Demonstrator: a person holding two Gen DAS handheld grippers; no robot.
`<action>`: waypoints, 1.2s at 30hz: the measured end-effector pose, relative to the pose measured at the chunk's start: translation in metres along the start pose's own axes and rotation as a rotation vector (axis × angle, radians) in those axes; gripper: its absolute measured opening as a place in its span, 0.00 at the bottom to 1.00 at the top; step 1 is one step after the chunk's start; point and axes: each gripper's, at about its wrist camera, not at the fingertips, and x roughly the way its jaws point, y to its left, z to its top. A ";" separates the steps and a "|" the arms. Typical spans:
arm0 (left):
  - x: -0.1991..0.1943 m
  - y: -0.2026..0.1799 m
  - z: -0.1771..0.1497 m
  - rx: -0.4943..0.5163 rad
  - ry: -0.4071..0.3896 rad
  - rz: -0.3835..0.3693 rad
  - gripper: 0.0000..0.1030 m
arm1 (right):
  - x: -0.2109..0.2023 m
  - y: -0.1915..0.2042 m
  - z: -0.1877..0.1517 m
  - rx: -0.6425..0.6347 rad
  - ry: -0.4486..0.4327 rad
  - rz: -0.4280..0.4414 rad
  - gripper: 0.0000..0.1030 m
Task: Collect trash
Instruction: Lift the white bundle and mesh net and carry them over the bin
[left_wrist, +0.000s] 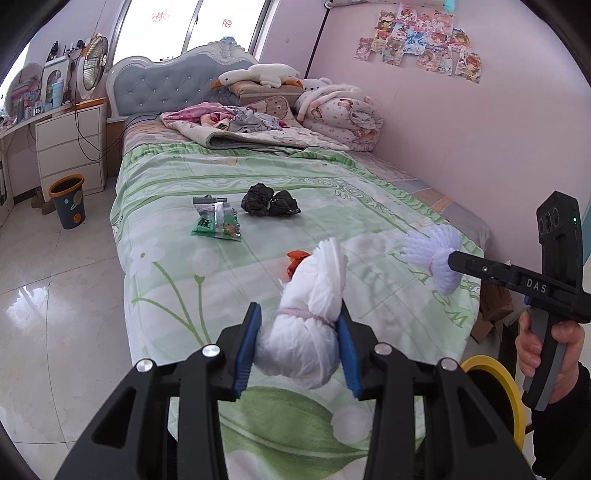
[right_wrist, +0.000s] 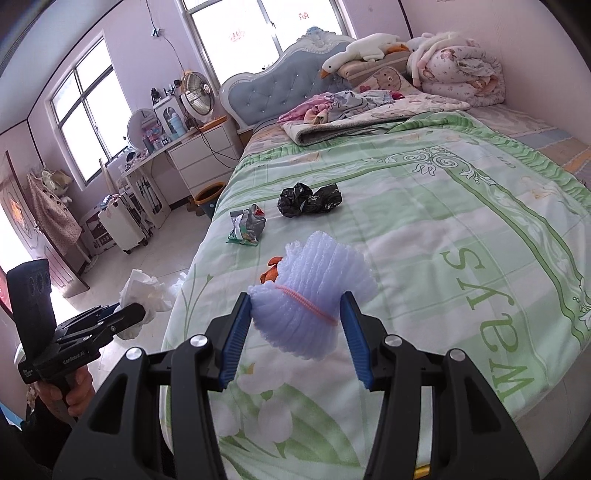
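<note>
While trash dots green bedspread (right_wrist: 424, 229), pink walls (left_wrist: 461, 140)

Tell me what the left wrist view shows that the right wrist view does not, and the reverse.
Only the left wrist view: the anime posters on the wall, a yellow-rimmed bin by the bed's foot, and the left gripper shut on the white paper bundle.

Only the right wrist view: the side windows, a white suitcase, and the right gripper shut on the foam fruit net.

Both: the snack wrapper, black bags, orange scrap and orange-rimmed bin.
</note>
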 end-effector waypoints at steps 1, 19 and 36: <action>-0.003 -0.004 0.000 0.005 -0.005 -0.003 0.36 | -0.005 0.000 0.000 0.002 -0.006 -0.001 0.46; -0.037 -0.081 -0.007 0.127 -0.033 -0.108 0.36 | -0.090 -0.009 -0.021 0.004 -0.100 -0.028 0.46; -0.029 -0.154 -0.035 0.254 0.063 -0.245 0.36 | -0.160 -0.035 -0.054 0.052 -0.135 -0.106 0.47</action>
